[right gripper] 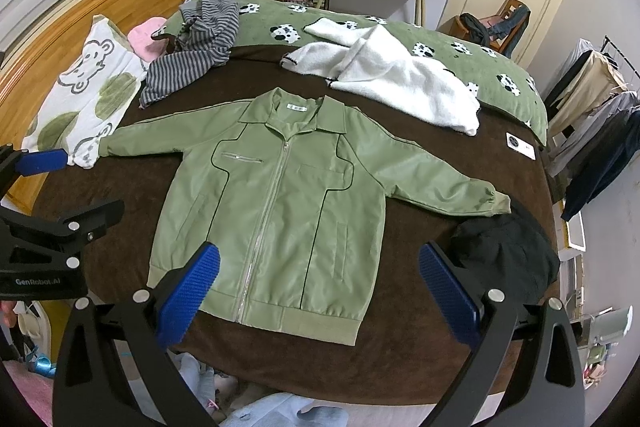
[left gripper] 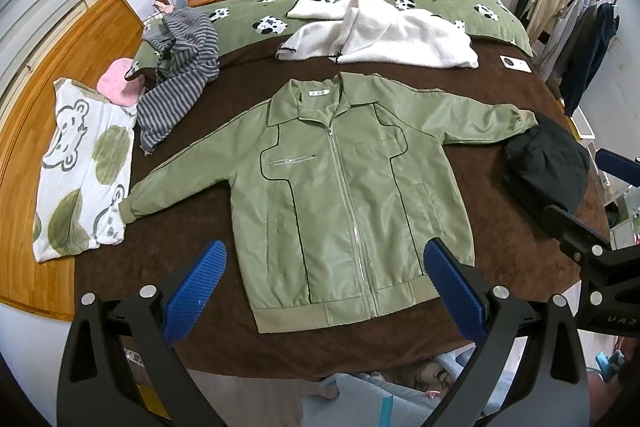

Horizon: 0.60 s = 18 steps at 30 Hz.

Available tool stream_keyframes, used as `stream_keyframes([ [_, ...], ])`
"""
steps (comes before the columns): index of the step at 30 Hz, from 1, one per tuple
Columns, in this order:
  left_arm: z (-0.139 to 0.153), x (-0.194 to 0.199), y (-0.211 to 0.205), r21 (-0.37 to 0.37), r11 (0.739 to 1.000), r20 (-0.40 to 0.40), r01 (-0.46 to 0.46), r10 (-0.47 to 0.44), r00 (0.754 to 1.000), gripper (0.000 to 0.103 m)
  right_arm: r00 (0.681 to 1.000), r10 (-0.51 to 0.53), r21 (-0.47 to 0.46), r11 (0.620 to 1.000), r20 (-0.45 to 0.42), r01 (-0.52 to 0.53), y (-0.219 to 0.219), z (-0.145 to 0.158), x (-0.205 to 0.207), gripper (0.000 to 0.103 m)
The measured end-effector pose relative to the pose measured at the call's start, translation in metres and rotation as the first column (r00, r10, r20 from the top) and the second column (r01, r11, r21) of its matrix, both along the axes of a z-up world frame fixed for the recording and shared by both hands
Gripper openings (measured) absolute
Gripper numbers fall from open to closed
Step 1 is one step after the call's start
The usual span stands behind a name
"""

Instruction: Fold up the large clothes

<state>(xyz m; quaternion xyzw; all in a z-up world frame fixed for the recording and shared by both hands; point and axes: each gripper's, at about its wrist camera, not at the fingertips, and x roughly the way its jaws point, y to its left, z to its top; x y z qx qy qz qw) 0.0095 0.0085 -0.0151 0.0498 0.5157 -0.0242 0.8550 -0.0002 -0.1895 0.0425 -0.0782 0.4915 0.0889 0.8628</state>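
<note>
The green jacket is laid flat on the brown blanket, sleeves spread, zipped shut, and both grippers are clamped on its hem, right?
Not quite. The green jacket lies flat, zipped, sleeves spread, but the left gripper and right gripper are open and hold nothing; each wrist view shows it.

text: "GenRobot.AI" | on: left claw body | jacket label: unreadable

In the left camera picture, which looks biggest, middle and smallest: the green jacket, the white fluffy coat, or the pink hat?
1. green jacket, biggest, though it is also nearest the camera.
2. white fluffy coat, lying farther back.
3. pink hat, clearly smallest.
</note>
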Motion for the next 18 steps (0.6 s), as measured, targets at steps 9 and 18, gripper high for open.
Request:
stream_keyframes([
  [9, 0.0, 0.002, -0.004, 0.004, 1.0, -0.002, 0.003, -0.003, 1.0, 0.097, 1.0, -0.007, 0.001, 1.0, -0.004, 0.007, -0.006, -0.003, 0.009, 0.097],
  [18, -0.001, 0.035, -0.022, 0.005, 1.0, -0.019, 0.029, -0.028, 0.999, 0.097, 0.999, -0.045, 0.007, 0.999, -0.002, 0.045, -0.021, -0.015, 0.031, 0.097],
])
